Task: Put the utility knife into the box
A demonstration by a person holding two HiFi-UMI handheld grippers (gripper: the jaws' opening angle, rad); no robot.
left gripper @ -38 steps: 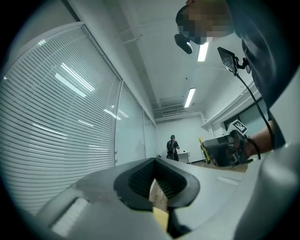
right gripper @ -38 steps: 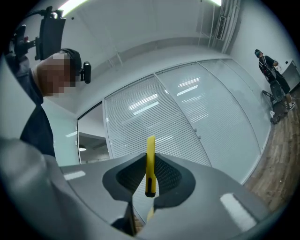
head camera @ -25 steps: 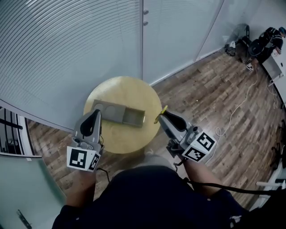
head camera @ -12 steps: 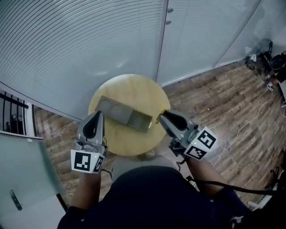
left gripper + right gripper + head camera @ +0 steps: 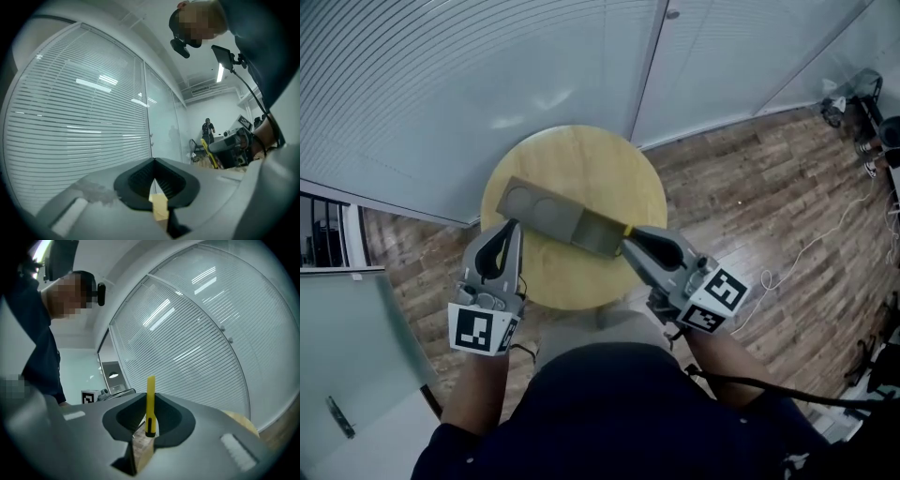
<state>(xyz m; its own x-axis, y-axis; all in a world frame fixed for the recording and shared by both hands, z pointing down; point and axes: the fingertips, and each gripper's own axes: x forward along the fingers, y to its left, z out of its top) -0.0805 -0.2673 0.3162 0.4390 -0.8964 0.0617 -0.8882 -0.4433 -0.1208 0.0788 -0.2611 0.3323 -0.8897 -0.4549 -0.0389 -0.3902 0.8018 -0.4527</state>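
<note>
The right gripper (image 5: 150, 405) pinches an upright yellow utility knife (image 5: 150, 390) at the open right end of the grey box (image 5: 546, 212), which lies on a round wooden table (image 5: 581, 155). The left gripper (image 5: 153, 163), jaws pressed together and empty, hovers at the table's near-left edge, near the box.

Grey tongs (image 5: 516, 225) (image 5: 627, 237), marker cubes (image 5: 478, 331), navy shirt (image 5: 619, 412)

Head view above table (image 5: 572, 164), gripper views upward — close
</note>
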